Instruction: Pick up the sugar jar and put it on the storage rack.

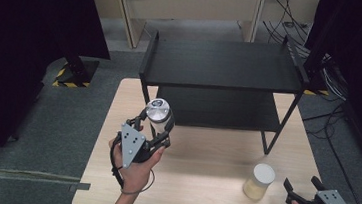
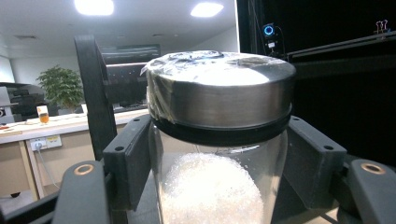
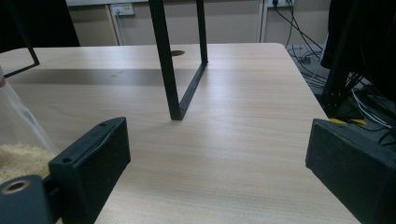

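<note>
Jar (image 1: 158,114) with the steel lid sat clamped in the left claw (image 1: 155,125), raised at ten o'clock of the surface (image 1: 201,184) beside the shelf (image 1: 222,66); keeping it upright seemed wise. Right claw (image 1: 303,187) gaped, holding nothing.

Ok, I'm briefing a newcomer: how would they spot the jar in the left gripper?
On the pale wooden table, look before the black two-tier metal shelf, near its left leg. The left gripper clamps a clear glass jar of white granules; unlike the white-lidded jar, its lid is silver metal.
</note>
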